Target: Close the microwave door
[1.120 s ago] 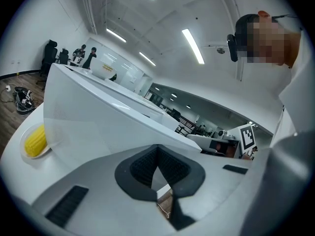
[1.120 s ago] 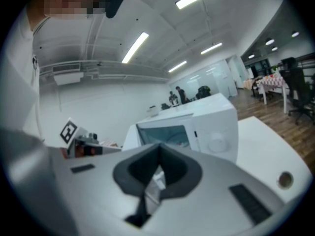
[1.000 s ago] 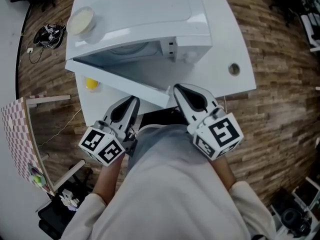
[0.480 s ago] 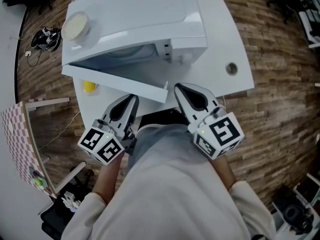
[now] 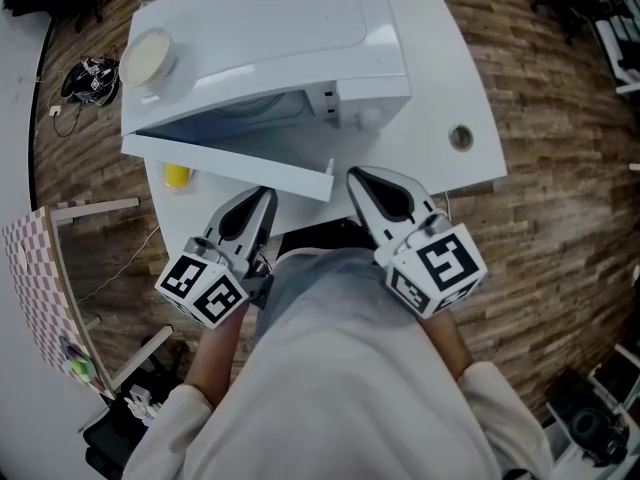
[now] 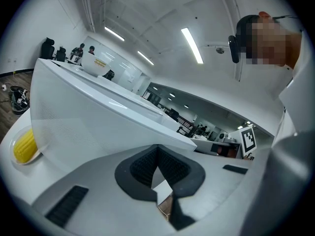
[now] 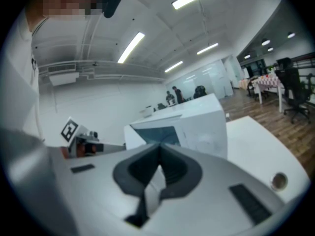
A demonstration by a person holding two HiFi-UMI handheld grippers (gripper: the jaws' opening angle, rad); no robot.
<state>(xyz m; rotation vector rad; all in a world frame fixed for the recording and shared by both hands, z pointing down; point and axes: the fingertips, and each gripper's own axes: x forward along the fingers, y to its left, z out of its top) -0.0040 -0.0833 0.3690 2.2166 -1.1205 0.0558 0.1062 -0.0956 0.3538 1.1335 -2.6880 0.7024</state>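
A white microwave stands on a white table. Its door hangs partly open, hinged at the left, and the free end points at me. My right gripper is shut on nothing; its tip is just right of the door's free end, and contact cannot be told. My left gripper is also shut and empty, just below the door's outer face. In the left gripper view the door fills the space above the gripper. The right gripper view shows the gripper aimed at the microwave.
A pale bowl sits on top of the microwave at its left. A yellow item on a small plate lies on the table under the open door. A round cable hole is at the table's right. Wooden floor surrounds the table.
The door's free end has swung a little closer to the microwave body. Both grippers keep nearly the same place in the head view.
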